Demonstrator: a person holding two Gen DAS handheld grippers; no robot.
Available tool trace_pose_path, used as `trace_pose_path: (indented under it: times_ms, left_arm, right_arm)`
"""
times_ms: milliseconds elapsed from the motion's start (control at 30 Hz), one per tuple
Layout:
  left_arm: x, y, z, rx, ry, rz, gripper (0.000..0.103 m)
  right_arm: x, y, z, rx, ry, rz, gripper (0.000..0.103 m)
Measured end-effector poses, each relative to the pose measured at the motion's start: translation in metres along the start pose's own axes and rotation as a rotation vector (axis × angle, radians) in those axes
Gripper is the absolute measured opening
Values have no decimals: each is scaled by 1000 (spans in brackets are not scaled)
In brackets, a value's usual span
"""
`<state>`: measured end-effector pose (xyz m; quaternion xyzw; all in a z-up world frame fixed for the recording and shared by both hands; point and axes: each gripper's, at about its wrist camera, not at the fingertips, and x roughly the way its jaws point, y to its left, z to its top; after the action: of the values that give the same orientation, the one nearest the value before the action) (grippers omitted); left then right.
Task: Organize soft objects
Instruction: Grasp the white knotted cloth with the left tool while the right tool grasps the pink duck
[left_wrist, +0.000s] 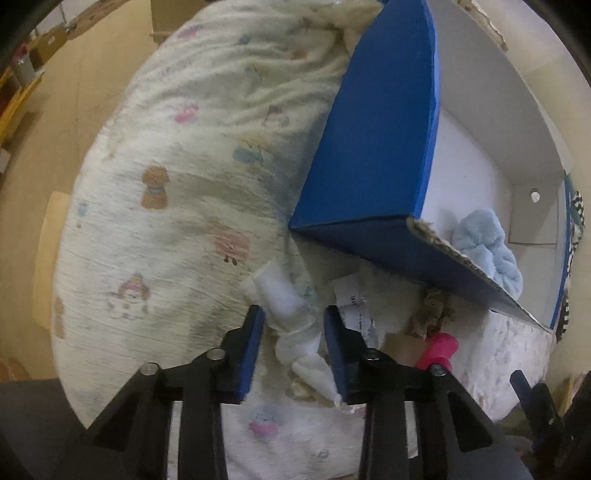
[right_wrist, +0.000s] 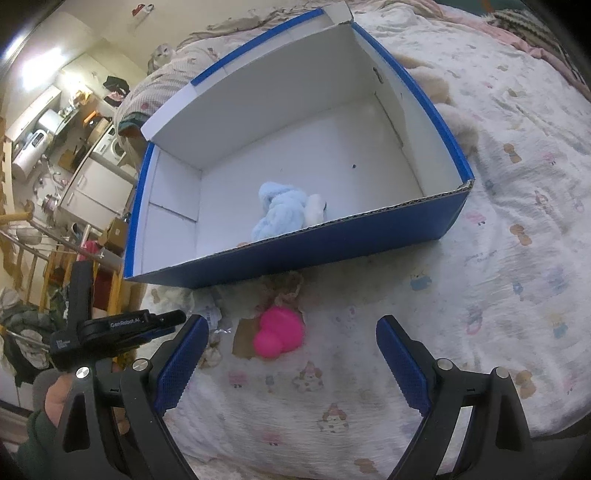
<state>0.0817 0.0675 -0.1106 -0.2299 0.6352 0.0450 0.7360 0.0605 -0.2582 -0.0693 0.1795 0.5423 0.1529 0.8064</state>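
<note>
A blue cardboard box (right_wrist: 332, 243) with a white inside stands on the bed and also shows in the left wrist view (left_wrist: 369, 140). A light blue fluffy toy (right_wrist: 277, 210) lies inside it, also seen in the left wrist view (left_wrist: 491, 251). My left gripper (left_wrist: 293, 332) has its jaws partly open around a white cloth (left_wrist: 295, 325) lying on the bed; the pads do not press it. A pink soft toy (right_wrist: 279, 332) lies in front of the box, also in the left wrist view (left_wrist: 439, 349). My right gripper (right_wrist: 291, 354) is wide open and empty just before it.
A cream bedspread (right_wrist: 498, 240) printed with cartoon animals covers the bed. A crumpled paper label (left_wrist: 351, 302) and a brown fuzzy item (left_wrist: 436, 306) lie by the box front. The left gripper's body (right_wrist: 110, 328) is at the bed's left edge. Furniture and clutter (right_wrist: 55, 166) stand beyond.
</note>
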Motion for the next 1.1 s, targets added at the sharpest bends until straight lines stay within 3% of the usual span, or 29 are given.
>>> trace_pose_path:
  times_ms: [267,433,667,900,1100]
  left_arm:
    - [24,-6,-8,2,103,14,24]
    - [12,-9,-11,30,60,32,22]
    - [-33,-12,-20,82,-69,76,22]
    - [-47,-10,-29,143,-94,102,22]
    - [-49,-11,-33,176,-105,93,22]
  right_arm:
    - [9,1,3,2,25,-4,98]
    - [13,4,3,-13,36,-7,98]
    - [21,0,1,12,69,2,98]
    - [51,-8,-2,96,184,73,95]
    - [76,5,-3,64,233,56,88]
